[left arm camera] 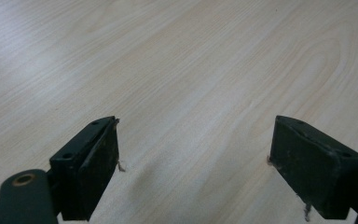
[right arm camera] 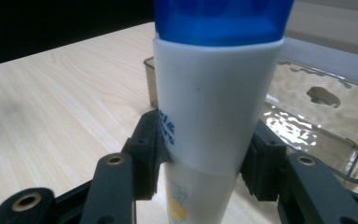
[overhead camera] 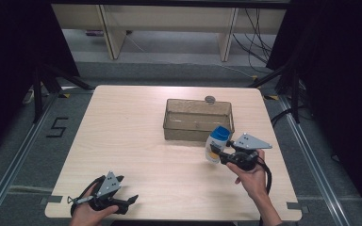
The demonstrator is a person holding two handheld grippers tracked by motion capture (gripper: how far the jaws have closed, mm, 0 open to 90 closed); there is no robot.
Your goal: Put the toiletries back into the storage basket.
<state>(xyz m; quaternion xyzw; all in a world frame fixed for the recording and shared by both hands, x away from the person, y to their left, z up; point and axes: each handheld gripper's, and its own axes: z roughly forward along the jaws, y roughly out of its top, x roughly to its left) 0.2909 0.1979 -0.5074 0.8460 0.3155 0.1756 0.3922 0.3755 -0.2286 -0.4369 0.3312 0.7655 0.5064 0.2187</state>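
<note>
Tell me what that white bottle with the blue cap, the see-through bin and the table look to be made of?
The bottle looks like smooth matte white plastic with printed lettering, and its cap like glossier, slightly translucent blue plastic. The bin seems clear, smoke-tinted hard plastic: its walls show through and its base gives rippled glints. The table looks like pale wood-grain laminate, possibly veneer, with a soft sheen.
</note>
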